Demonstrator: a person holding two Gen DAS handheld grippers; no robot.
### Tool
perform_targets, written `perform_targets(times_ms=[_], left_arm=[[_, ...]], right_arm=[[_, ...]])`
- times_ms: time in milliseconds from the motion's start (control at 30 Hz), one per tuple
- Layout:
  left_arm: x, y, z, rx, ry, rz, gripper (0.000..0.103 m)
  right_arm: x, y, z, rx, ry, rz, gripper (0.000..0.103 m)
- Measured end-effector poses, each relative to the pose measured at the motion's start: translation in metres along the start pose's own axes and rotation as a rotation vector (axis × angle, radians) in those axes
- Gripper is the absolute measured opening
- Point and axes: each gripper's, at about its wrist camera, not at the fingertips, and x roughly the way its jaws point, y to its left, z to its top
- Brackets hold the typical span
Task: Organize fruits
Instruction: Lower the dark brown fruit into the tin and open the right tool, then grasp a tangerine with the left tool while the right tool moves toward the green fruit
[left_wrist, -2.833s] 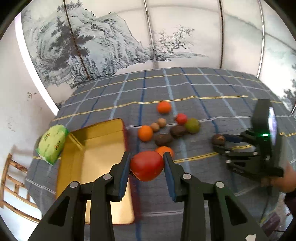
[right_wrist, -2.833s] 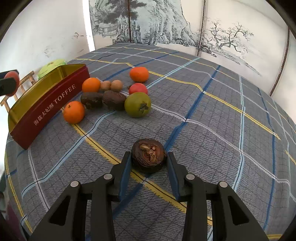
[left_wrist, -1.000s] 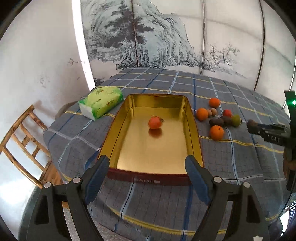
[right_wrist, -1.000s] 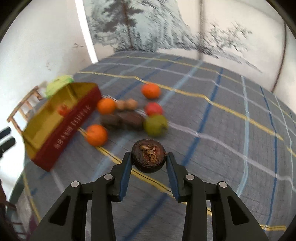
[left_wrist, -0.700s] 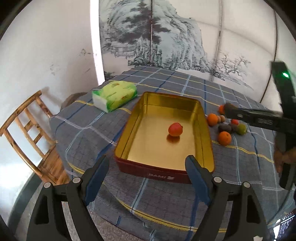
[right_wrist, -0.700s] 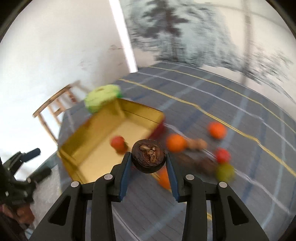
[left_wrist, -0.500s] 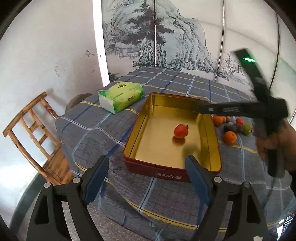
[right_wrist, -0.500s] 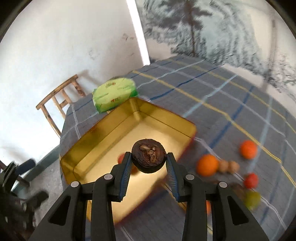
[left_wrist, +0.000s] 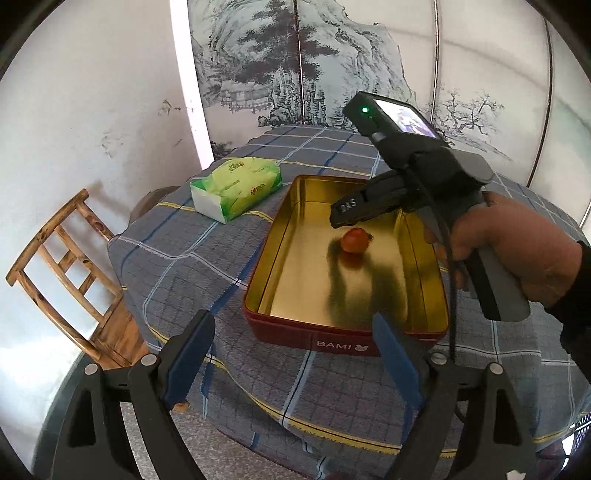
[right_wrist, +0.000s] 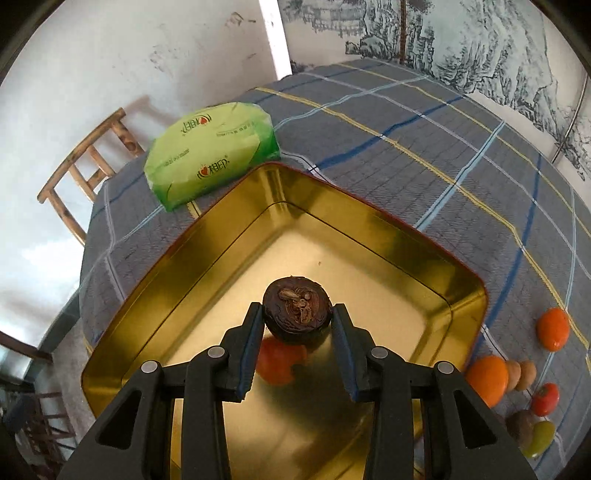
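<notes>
**Dark fruit arrives over the tin, ready to be dropped**

The right gripper (right_wrist: 298, 334) has swung away from the loose fruit on the cloth and now hangs over the gold tin (right_wrist: 373, 218), its jaws closed snugly on the dark brown fruit (right_wrist: 296, 309). A second ago that fruit was held above the tablecloth with the tin well off to the left; now the tin's gold floor lies directly beneath and ahead of the fingertips. The red fruit (right_wrist: 277, 360) already lies in the tin just below and behind the left jaw, partly hidden by it.

From the left wrist view, the right gripper (left_wrist: 341, 214) reaches in over the tin (left_wrist: 266, 254) from the right, the hand (left_wrist: 517, 251) clasping its handle, and the red fruit (left_wrist: 354, 240) sits just under its tip. The left gripper (left_wrist: 293, 363) holds nothing: its jaws are spread wide and opening further, with the near end of the tin ahead of them and nothing between the pads.

The carry looks finished, so the step in hand is likely the release. One fruit is in, a second about to join it, and the rest wait on the cloth to the right of the right gripper: an orange (right_wrist: 487, 380), another orange (right_wrist: 553, 328), two small brown fruits (right_wrist: 521, 374), a small red fruit (right_wrist: 545, 398) and a green fruit (right_wrist: 540, 437). Dropped here, the dark fruit may knock against the red one.
</notes>
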Motion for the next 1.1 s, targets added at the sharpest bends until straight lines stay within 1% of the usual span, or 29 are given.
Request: perform_targets(times_ms=[167, 333, 467, 600, 667, 733, 833, 900, 1000, 1033, 1067, 1100], left_arm=[[0.006, 0.001, 0.0, -0.008, 0.018, 0.004, 0.086], [0.01, 0.0, -0.004, 0.002, 0.036, 0.005, 0.086], [0.01, -0.001, -0.005, 0.015, 0.035, 0.012, 0.088], [0.006, -0.001, -0.005, 0.021, 0.013, 0.015, 0.089], [0.003, -0.002, -0.005, 0.025, 0.004, 0.013, 0.09], [0.001, -0.004, -0.003, 0.028, -0.001, 0.004, 0.09], [-0.003, -0.012, -0.001, 0.053, -0.018, -0.029, 0.09], [-0.008, -0.022, 0.001, 0.091, -0.033, -0.06, 0.09], [-0.015, -0.042, 0.006, 0.157, -0.054, -0.13, 0.09], [-0.018, -0.05, 0.009, 0.182, -0.064, -0.153, 0.09], [-0.02, -0.058, 0.012, 0.202, -0.071, -0.175, 0.091], [-0.02, -0.069, 0.017, 0.226, -0.069, -0.218, 0.092]], right_arm=[[0.006, 0.012, 0.011, -0.007, 0.0, 0.002, 0.039], [0.004, 0.019, 0.018, 0.002, -0.034, 0.007, 0.04], [-0.013, 0.02, 0.017, 0.016, -0.117, 0.026, 0.041], [-0.051, 0.005, 0.001, 0.048, -0.241, 0.061, 0.042], [-0.077, -0.013, -0.02, 0.08, -0.307, 0.078, 0.047], [-0.097, -0.035, -0.049, 0.118, -0.353, 0.069, 0.048], [-0.118, -0.075, -0.104, 0.176, -0.369, 0.01, 0.048], [-0.127, -0.099, -0.142, 0.201, -0.353, -0.075, 0.048], [-0.135, -0.135, -0.196, 0.233, -0.308, -0.225, 0.048], [-0.137, -0.148, -0.215, 0.24, -0.287, -0.287, 0.048], [-0.139, -0.159, -0.227, 0.25, -0.269, -0.327, 0.048], [-0.142, -0.176, -0.241, 0.279, -0.251, -0.36, 0.048]])
